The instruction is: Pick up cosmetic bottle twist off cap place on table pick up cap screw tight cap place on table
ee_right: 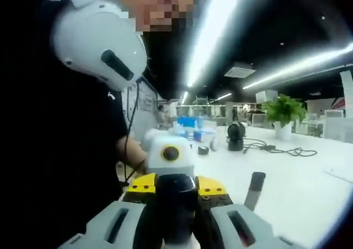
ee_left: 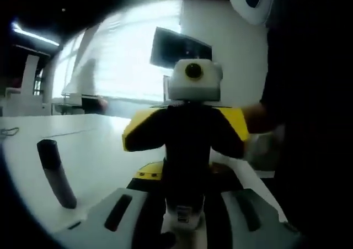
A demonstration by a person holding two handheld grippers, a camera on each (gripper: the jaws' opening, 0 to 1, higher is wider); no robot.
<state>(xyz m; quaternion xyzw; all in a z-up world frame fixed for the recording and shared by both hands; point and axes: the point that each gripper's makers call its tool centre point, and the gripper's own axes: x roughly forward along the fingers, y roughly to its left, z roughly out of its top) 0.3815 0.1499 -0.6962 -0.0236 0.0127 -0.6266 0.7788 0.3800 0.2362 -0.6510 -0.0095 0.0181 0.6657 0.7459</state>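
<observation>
A white cosmetic bottle (ee_left: 185, 218) stands between the grey jaws of my left gripper (ee_left: 185, 198), which is shut on it. From the far side my right gripper (ee_left: 187, 149), black and yellow, comes down onto the bottle's top. In the right gripper view my right gripper (ee_right: 176, 213) is shut on the black cap (ee_right: 176, 194). My left gripper (ee_right: 172, 174), with yellow sides, faces it close up. The joint between cap and bottle is hidden by the jaws.
A dark tube (ee_left: 56, 173) stands tilted on the white table (ee_left: 99, 149), left of the grippers; it also shows as the tube (ee_right: 253, 189). A person in dark clothes (ee_left: 309, 122) stands close. Cables (ee_right: 281, 148), a black round device (ee_right: 236, 134) and a plant (ee_right: 284, 114) sit further back.
</observation>
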